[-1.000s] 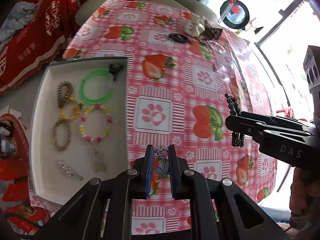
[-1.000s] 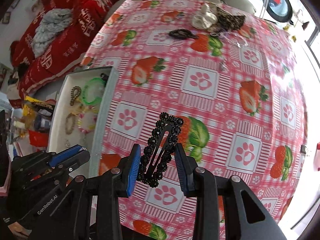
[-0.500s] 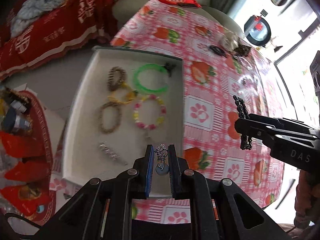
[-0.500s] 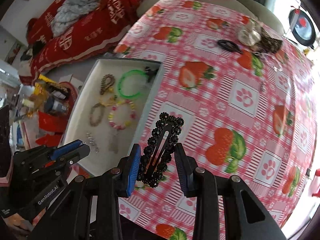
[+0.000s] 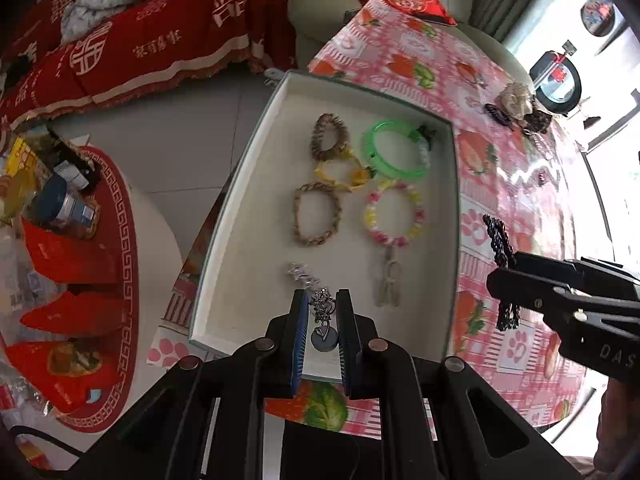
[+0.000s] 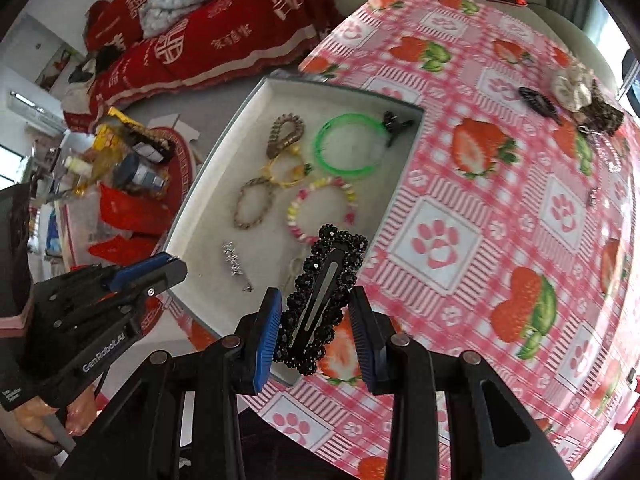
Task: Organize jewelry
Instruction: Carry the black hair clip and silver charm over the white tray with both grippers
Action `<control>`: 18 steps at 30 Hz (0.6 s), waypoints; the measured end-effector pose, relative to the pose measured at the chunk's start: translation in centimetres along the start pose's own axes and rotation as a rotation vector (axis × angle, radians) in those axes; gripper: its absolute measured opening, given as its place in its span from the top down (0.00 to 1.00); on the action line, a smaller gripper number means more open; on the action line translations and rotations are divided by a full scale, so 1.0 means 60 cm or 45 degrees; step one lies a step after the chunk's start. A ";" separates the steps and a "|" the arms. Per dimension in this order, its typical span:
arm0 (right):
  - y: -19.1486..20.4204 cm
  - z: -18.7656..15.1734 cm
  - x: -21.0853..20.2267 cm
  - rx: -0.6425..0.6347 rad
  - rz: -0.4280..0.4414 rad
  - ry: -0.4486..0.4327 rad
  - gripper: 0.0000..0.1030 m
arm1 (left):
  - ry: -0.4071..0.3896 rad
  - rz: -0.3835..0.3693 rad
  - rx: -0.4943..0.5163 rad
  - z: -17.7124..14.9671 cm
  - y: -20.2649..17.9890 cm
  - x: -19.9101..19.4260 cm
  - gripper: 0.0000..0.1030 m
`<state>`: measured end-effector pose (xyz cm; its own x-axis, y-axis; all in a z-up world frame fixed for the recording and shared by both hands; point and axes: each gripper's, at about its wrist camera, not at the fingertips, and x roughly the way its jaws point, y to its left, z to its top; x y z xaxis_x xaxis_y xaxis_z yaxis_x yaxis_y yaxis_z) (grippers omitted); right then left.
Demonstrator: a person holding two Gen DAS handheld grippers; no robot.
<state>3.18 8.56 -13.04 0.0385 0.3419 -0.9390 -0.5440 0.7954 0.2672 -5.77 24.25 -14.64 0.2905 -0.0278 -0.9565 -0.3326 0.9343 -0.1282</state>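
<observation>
A strawberry-print table (image 6: pixel 500 184) carries a white tray (image 6: pixel 400 152) at its edge, plus a black clip (image 6: pixel 538 102) and scrunchies (image 6: pixel 572 86).

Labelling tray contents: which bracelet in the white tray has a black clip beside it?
The translucent green plastic bangle, at the white tray's far corner; the black clip sits at its rim. The braided, yellow and pink-beaded bracelets have none.

Both wrist views look steeply down from close above the surface's (image 5: pixel 516 92) left edge, sharing the white tray (image 5: pixel 248 216) (image 6: pixel 200 216).
</observation>
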 end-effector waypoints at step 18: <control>0.057 0.032 0.116 -0.134 0.061 0.082 0.64 | 0.040 0.047 -0.074 -0.005 0.046 0.078 0.80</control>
<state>3.21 14.64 -18.24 -0.0414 0.3427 -0.9385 -0.6289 0.7210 0.2911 -5.60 26.61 -19.54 0.2493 -0.0052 -0.9684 -0.3946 0.9126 -0.1065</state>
